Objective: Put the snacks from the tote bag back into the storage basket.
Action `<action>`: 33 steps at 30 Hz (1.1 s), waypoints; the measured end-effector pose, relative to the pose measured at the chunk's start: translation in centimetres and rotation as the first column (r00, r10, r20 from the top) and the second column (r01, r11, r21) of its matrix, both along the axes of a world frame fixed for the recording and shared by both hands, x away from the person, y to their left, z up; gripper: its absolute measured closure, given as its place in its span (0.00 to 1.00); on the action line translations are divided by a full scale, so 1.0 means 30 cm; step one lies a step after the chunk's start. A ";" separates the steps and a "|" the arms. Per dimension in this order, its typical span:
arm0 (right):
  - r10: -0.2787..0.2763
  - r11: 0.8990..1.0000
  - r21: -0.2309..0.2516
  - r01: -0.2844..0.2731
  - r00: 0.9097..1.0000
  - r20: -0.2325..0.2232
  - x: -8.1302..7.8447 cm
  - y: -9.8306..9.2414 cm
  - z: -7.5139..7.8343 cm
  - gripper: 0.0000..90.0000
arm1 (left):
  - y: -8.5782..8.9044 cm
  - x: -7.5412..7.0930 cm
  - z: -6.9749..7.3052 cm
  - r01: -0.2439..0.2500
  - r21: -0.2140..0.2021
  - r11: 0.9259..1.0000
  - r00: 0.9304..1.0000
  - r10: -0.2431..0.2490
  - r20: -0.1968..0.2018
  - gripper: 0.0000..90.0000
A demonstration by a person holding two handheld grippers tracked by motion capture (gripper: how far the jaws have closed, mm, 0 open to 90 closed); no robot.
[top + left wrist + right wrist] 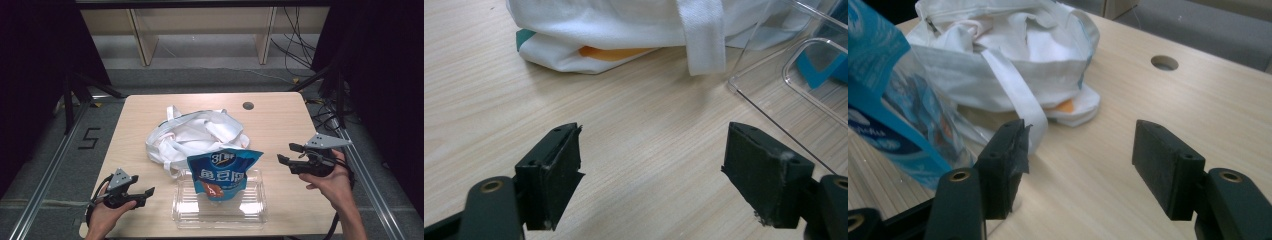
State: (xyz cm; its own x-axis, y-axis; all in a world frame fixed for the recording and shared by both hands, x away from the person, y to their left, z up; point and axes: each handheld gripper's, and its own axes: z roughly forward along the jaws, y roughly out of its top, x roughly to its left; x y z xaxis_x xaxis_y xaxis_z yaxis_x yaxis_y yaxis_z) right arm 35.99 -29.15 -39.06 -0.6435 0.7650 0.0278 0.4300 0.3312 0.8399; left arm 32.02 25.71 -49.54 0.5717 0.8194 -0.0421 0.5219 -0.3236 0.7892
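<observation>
I hold both grippers, left [145,192] and right [286,153], with fingers spread and empty, flanking the blue snack bag [223,172] standing in the clear tray [220,212], ready to grab it.

The left hand [102,212] is coming in from the bottom left edge of the high view, wrapping around the left gripper [149,190] and keeping it low with its tip pointing toward the right. A grey three-cornered plate is sitting on top of it, and a black cable is looping back beside the wrist. In the left gripper view its two black jaws are standing wide apart with nothing between them.

The right hand [332,182] is reaching in from the bottom right, forearm angling up, gripping the right gripper [286,153] from below and pointing it toward the left. Its jaws are also standing apart and gripping nothing, as the right gripper view shows.
</observation>
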 end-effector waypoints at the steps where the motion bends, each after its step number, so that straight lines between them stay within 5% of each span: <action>1: -0.002 1.000 -0.004 0.002 1.000 0.004 -0.003 -0.005 -0.007 0.44 | 0.002 0.001 0.002 0.004 0.013 1.000 1.000 -0.004 0.002 0.25; 14: -0.036 0.999 0.024 0.036 0.999 -0.008 -0.025 -0.005 -0.079 0.39 | 0.002 0.000 0.004 0.014 0.011 1.000 1.000 -0.014 0.005 0.25; 20: -0.059 0.998 0.017 0.059 0.998 -0.017 -0.040 -0.004 -0.116 0.36 | -0.014 -0.001 -0.003 -0.016 -0.035 0.999 1.000 0.017 0.010 0.25; 33: -0.083 0.996 0.016 0.084 0.996 -0.044 -0.066 -0.020 -0.199 0.35 | -0.014 -0.003 -0.002 -0.009 -0.032 0.999 1.000 0.010 0.007 0.25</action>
State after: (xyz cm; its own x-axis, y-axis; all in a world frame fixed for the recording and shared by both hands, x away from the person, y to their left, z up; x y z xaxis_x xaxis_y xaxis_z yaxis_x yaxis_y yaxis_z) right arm 34.01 -29.75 -45.03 -0.5754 0.8150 0.0677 0.4912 0.2783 0.8254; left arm 31.94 25.31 -49.60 0.5642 0.8232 -0.0639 0.5188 -0.2933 0.8030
